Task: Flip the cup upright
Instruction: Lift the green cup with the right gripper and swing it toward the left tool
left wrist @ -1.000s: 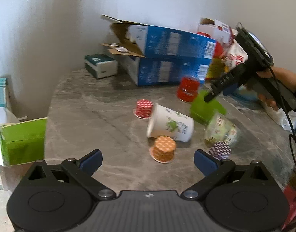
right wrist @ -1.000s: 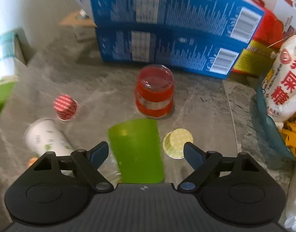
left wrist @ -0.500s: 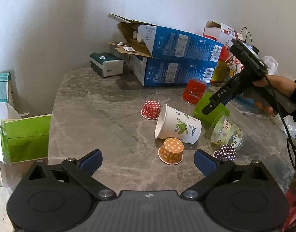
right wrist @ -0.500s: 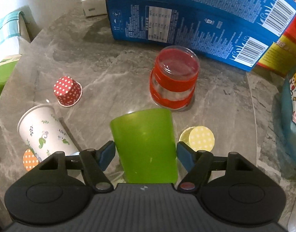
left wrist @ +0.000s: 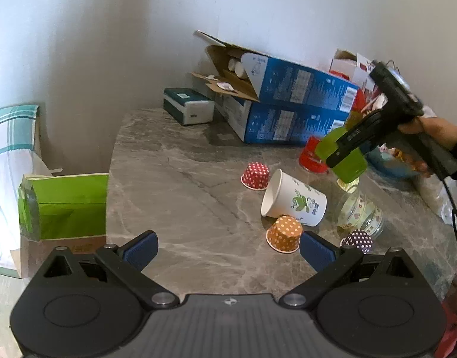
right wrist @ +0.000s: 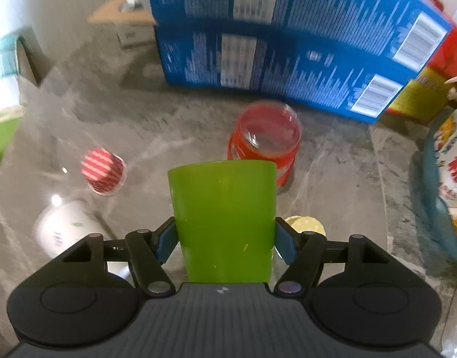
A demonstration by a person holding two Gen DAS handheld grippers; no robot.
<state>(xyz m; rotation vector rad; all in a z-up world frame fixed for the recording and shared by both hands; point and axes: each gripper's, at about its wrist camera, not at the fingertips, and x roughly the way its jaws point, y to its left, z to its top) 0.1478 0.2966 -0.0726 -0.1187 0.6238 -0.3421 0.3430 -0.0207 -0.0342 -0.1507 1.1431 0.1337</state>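
Note:
A green plastic cup [right wrist: 224,220] is clamped between the two fingers of my right gripper [right wrist: 225,240], base pointing away from the camera. In the left wrist view the green cup [left wrist: 347,164] hangs tilted in the air above the table, held by the right gripper [left wrist: 344,152]. My left gripper [left wrist: 228,249] is open and empty, low over the near edge of the grey marble table [left wrist: 183,194].
On the table lie a white paper cup on its side [left wrist: 294,200], a glass jar on its side [left wrist: 362,214], small dotted paper cups in red [left wrist: 256,174], orange [left wrist: 285,234] and purple [left wrist: 358,238], and an upside-down red cup [right wrist: 264,140]. Blue boxes [left wrist: 288,104] stand at the back.
My right gripper closed on the green cup and lifted it off the table, tilting it. The left gripper drew back a little and stayed open.

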